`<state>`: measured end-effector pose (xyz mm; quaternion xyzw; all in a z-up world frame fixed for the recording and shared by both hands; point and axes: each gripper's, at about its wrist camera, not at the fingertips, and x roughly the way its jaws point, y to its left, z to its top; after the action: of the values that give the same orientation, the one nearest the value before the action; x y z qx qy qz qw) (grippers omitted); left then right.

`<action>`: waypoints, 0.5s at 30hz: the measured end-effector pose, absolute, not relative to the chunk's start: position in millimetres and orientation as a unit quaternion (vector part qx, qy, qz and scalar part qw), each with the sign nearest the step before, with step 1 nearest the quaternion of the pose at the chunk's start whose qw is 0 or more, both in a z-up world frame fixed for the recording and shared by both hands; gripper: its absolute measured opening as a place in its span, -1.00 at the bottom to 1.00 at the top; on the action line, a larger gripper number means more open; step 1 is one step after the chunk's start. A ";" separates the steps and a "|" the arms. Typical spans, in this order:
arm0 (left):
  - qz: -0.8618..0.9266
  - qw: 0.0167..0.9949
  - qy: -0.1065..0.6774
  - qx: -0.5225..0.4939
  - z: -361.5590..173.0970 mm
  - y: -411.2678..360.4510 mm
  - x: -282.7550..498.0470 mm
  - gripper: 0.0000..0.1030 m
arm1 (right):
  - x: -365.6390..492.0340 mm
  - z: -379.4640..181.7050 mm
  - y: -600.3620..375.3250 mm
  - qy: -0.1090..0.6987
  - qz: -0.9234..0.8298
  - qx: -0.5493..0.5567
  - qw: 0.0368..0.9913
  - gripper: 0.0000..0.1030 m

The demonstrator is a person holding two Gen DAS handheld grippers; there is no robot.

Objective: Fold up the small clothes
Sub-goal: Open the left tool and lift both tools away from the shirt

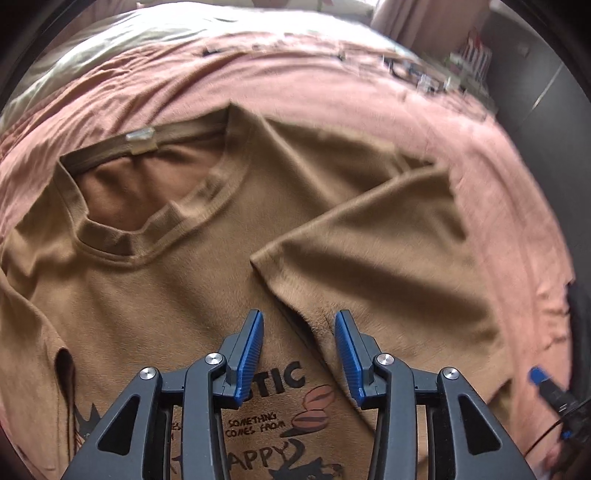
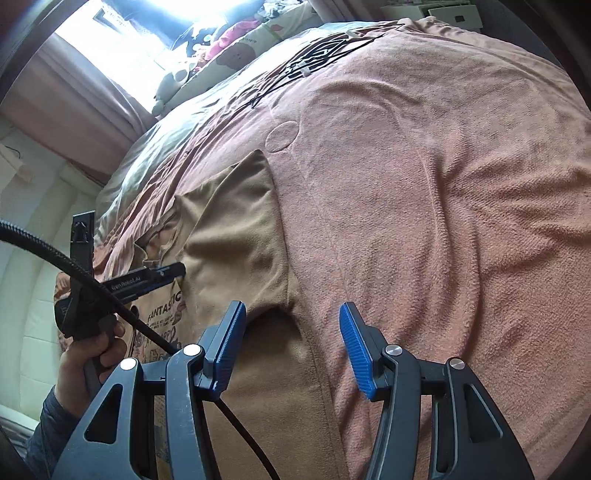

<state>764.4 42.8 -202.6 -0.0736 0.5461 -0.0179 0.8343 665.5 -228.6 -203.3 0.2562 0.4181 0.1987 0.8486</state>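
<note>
Blue-padded fingers [image 1: 255, 347] of the left gripper [image 1: 299, 325] stand apart with nothing between them, poised just above the chest of a brown T-shirt [image 1: 155, 295] spread front-up on a bed. The right gripper [image 2: 291, 325] hovers over the shirt's outer edge, its fingers [image 2: 356, 343] likewise spread wide and gripping nothing; one of them sits over the brown cloth and the other over the pink blanket [image 2: 443, 221] that covers the bed.

One sleeve [image 1: 376, 236] lies folded inward across the shirt's body, its corner reaching toward the middle of the chest just ahead of the left gripper. The ribbed collar [image 1: 147, 236] gapes open, with a pale label [image 1: 140, 138] at the back of the neck. A dark print [image 1: 280, 417] with coffee beans and partly hidden lettering lies under and behind the left fingers.

From the right wrist view, a hand [image 2: 92, 354] in a grey sleeve [image 2: 48, 428] grips the handle of the left gripper over the printed chest, and a black cable [image 2: 122, 306] trails across the frame. Pillows [image 2: 229, 55] with cartoon patterns are heaped at the head of the bed beneath a bright window [image 2: 147, 33] flanked by a pink curtain [image 2: 74, 99]. A black line pattern [image 2: 314, 59] marks the far part of the blanket.
</note>
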 end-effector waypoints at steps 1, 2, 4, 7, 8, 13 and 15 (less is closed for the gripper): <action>-0.017 0.835 0.546 -0.071 -204.3 41.7 764.2 -0.17 | 666.5 -203.9 -227.9 0.419 0.198 0.254 0.849 -0.01; -0.017 0.838 0.540 -0.069 -203.8 41.2 762.5 -0.17 | 668.0 -204.2 -226.6 0.418 0.198 0.249 0.851 -0.01; -0.019 0.838 0.541 -0.066 -203.3 41.0 760.1 -0.17 | 670.5 -204.4 -223.1 0.415 0.198 0.238 0.855 -0.01; -0.021 0.835 0.547 -0.060 -201.9 43.4 754.2 -0.17 | 674.7 -205.8 -217.2 0.409 0.201 0.230 0.860 -0.01; -0.021 0.833 0.550 -0.061 -200.8 45.5 750.9 -0.17 | 675.3 -206.0 -213.3 0.406 0.203 0.225 0.862 -0.01; -0.019 0.831 0.551 -0.073 -195.3 58.9 732.0 -0.17 | 678.0 -210.8 -191.7 0.415 0.192 0.185 0.870 -0.01; -0.018 0.831 0.549 -0.081 -191.0 65.5 722.4 -0.17 | 676.9 -207.6 -180.0 0.408 0.175 0.147 0.884 -0.01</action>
<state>722.4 65.5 -191.0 -0.0809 0.5494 -0.0180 0.8315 676.9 -180.0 -207.6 0.1466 0.4083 0.1750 0.8838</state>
